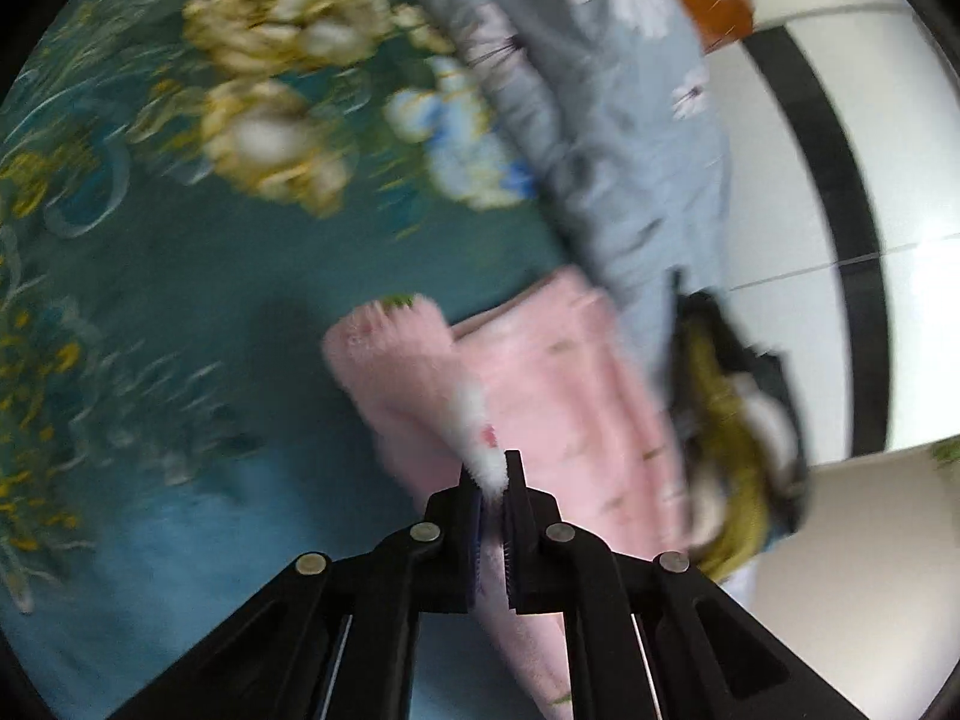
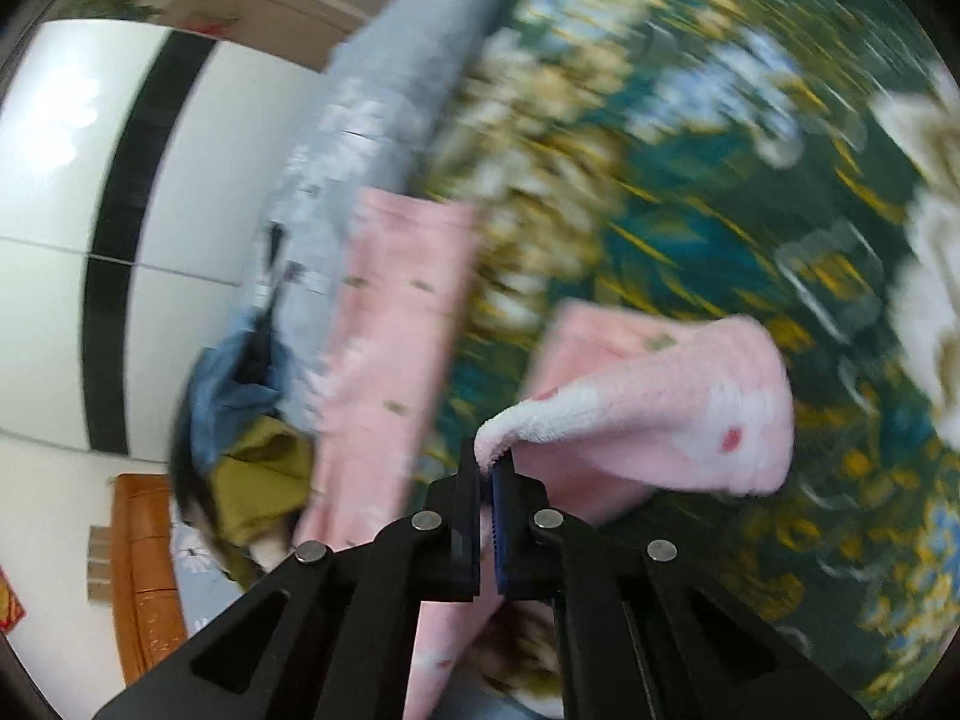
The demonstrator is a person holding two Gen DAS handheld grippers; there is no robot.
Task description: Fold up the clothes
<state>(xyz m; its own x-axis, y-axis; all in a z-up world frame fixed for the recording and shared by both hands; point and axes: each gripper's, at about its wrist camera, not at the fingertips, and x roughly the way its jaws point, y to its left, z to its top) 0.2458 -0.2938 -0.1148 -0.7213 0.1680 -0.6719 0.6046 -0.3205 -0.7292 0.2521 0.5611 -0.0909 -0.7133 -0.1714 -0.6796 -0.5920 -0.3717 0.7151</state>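
A pink fleece garment (image 1: pixel 552 378) with small flower prints lies over a teal floral bedspread (image 1: pixel 180 300). My left gripper (image 1: pixel 493 474) is shut on a white-and-pink edge of it, with the cloth trailing down between the fingers. In the right wrist view my right gripper (image 2: pixel 489 462) is shut on another white-tipped corner of the pink garment (image 2: pixel 690 414), which lifts off the bedspread (image 2: pixel 720 210) in a fold. A second pink stretch (image 2: pixel 390 330) lies to the left. Both views are motion-blurred.
A grey-blue floral quilt (image 1: pixel 600 120) runs along the bed's edge. A heap of olive, dark and blue clothes (image 1: pixel 732 438) sits beside the pink garment, also seen as a clothes heap (image 2: pixel 240 456). White floor tiles with a black band (image 1: pixel 840 210) and an orange wooden cabinet (image 2: pixel 147 570) lie beyond.
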